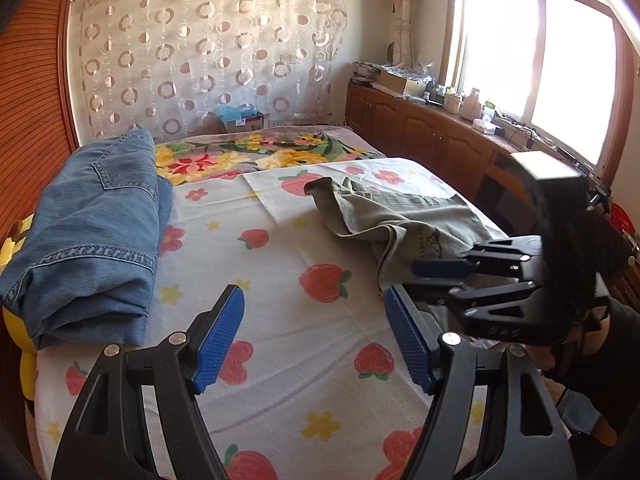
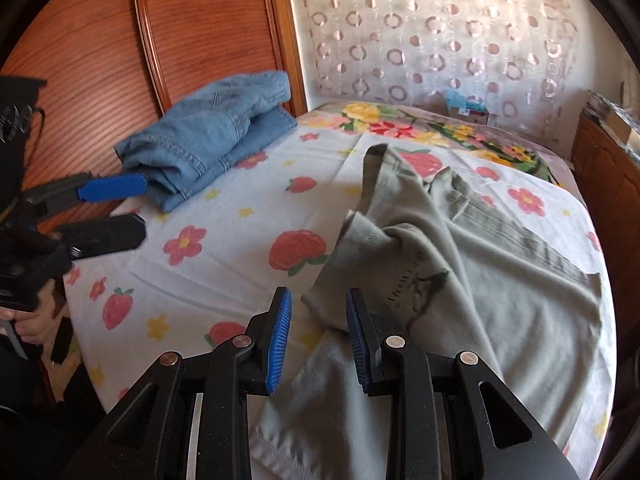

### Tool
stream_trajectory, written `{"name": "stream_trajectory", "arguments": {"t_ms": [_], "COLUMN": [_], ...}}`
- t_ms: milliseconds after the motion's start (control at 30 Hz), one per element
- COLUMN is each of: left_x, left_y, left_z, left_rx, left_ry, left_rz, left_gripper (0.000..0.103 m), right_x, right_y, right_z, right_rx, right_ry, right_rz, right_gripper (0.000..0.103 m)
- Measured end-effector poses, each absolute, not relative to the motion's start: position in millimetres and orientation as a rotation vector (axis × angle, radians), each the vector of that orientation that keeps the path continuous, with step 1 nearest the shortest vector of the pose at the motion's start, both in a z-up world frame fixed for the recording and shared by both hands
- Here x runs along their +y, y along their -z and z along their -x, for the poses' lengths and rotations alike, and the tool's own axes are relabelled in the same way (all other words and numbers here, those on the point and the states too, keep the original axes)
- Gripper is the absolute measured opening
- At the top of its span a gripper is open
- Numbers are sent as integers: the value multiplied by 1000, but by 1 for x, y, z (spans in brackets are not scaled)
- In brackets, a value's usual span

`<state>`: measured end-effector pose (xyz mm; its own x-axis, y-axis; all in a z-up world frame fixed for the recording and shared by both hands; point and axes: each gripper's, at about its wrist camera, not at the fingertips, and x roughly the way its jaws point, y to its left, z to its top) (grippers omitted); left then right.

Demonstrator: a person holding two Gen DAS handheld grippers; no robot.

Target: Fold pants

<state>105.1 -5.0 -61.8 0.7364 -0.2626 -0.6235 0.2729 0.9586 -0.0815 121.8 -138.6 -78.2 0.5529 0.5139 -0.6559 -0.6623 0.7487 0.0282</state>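
we start at the right hand-held gripper (image 2: pixel 318 344): its jaws stand apart, gripping nothing, with a corner of the grey-green pants (image 2: pixel 460 280) lying just ahead between the blue pads (image 2: pixel 276 344). the left hand-held gripper (image 1: pixel 314 340) is spread wide and empty, hovering over bare strawberry-print sheet (image 1: pixel 280 360) beside the pants.

the pants lie crumpled on the bed, one leg (image 2: pixel 384 184) trailing toward the floral bedcover (image 2: pixel 420 128); the garment is not yet flat, so we judge the fold has barely begun.

procedure for this step:
- we lower the right jaws over the near hem corner and close on a single layer only.
- we bring the left hand-held gripper to the opposite corner before lifting.
- we pull both corners apart to flatten the cloth.

the folded blue jeans (image 1: pixel 92 236) sit well apart by the wooden headboard (image 2: pixel 120 60); we keep clear of them.
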Motion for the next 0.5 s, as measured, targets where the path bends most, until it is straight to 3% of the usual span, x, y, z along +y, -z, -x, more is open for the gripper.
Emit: {"name": "stream_trajectory", "arguments": {"t_ms": [167, 367, 500], "left_x": [-2, 0, -2], "left_y": [60, 62, 64], "left_z": [-104, -104, -103], "left_rx": [674, 678, 687], "left_ry": [294, 296, 301], "left_rz": [-12, -7, -3], "left_gripper": [74, 74, 74], "right_x": [-126, -121, -130], "right_y": [87, 91, 75], "right_z": [-136, -146, -135], "right_rx": [727, 734, 672], "right_ry": [-696, -663, -639], "right_rz": [308, 352, 288], "right_gripper": [29, 5, 2]}}
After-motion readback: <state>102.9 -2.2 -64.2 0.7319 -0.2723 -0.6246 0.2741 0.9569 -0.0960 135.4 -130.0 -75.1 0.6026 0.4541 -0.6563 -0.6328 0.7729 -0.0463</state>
